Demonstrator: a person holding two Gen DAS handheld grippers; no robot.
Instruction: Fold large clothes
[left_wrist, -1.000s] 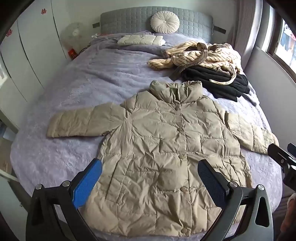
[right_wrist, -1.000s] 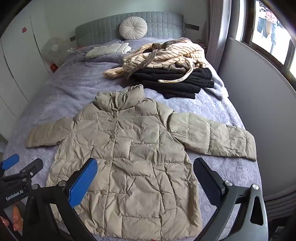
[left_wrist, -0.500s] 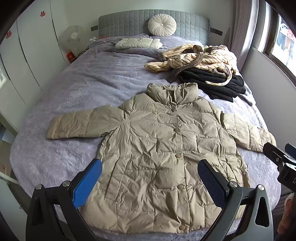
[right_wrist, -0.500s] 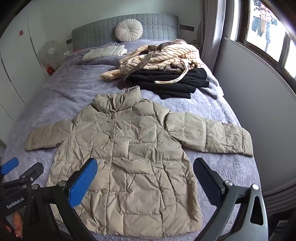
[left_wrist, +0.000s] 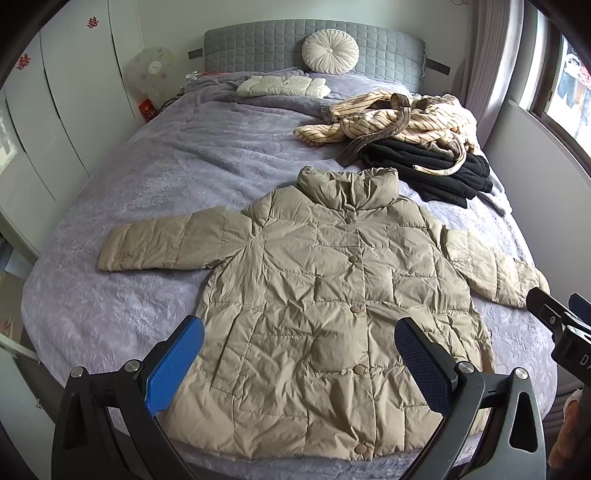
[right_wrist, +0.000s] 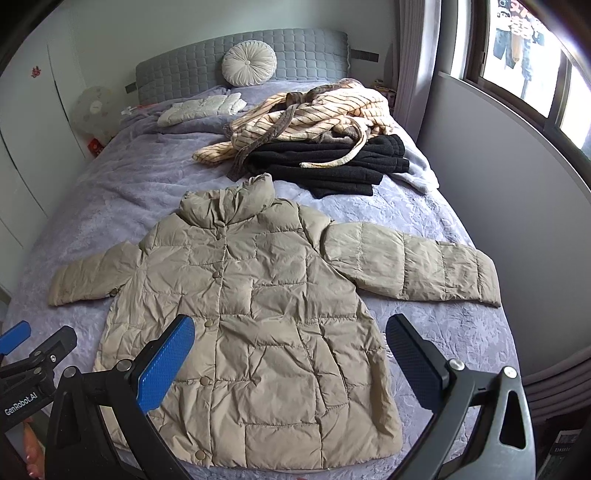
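Closest in, both grippers hang over the foot of the bed, not touching anything. The left gripper (left_wrist: 299, 354) has its jaws spread wide, one bright blue pad and one dark pad, nothing between them. Same for the right gripper (right_wrist: 290, 350): jaws wide apart and empty. From the right wrist view you can read "GenRobot.AI" in white on the left gripper's body where it pokes in at the lower left.

Just past them, one beige puffer jacket (left_wrist: 332, 302) lies flat on the lavender bedspread (left_wrist: 155, 177), front up, buttoned, collar toward the headboard, hem at the near edge of the bed. Both sleeves are stretched out to the sides. I count five snap buttons down the front.

Further up on the window side there's a heap: one cream striped robe (right_wrist: 314, 114) dumped on top of one folded black garment (right_wrist: 332, 162). Over by the head of the bed sits one folded white quilted piece (left_wrist: 282, 85), and one round white cushion (left_wrist: 330, 56) leans on the grey padded headboard (left_wrist: 251, 48).

Left of the bed stands one white fan (left_wrist: 149, 74), and the white wardrobe doors (left_wrist: 70, 96) carry two red paper decorations, too small to read.
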